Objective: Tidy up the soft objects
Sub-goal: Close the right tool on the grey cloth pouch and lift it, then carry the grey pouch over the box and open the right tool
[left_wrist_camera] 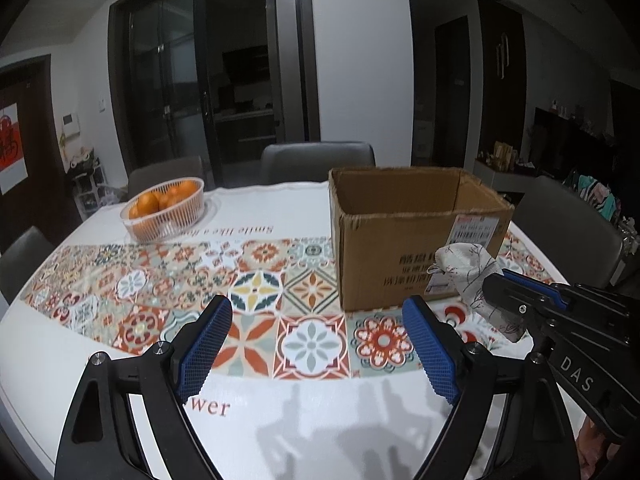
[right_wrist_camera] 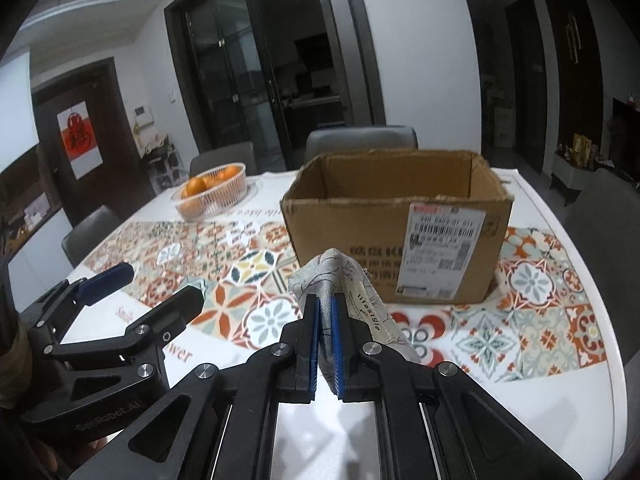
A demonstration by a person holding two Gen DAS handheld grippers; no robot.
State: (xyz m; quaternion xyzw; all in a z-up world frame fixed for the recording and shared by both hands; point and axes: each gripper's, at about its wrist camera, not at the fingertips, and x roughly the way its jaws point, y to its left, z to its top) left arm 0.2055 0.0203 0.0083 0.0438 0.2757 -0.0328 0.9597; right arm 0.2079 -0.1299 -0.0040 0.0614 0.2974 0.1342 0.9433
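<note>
Holding a folded cloth pouch point(right_wrist_camera: 347, 280) of pale floral print, your right tongs point(right_wrist_camera: 326, 340) have their blue pads pressed together on its fabric, with the bulk of the pouch standing up ahead of the tips and a printed label strip running down the side to their right; seen from the left wrist, the same pouch point(left_wrist_camera: 476, 276) hangs off the surface, in front of the box wall. Your left tongs point(left_wrist_camera: 318, 350) stand wide, nothing between the blue pads, with patterned cloth showing through the gap. Item: cardboard box point(right_wrist_camera: 396, 236), top open, shipping label on its near face, standing on the surface just beyond the right tongs and ahead and to the right of the left tongs. Item: surface point(left_wrist_camera: 304, 416), white cloth with a band of coloured tile motifs passing under both tongs. Item: white basket point(left_wrist_camera: 166, 212) of oranges point(left_wrist_camera: 148, 203), well beyond the left tongs and to their left, apart from the box. Item: grey chair point(left_wrist_camera: 318, 160) backs at the far edge of the surface.
</note>
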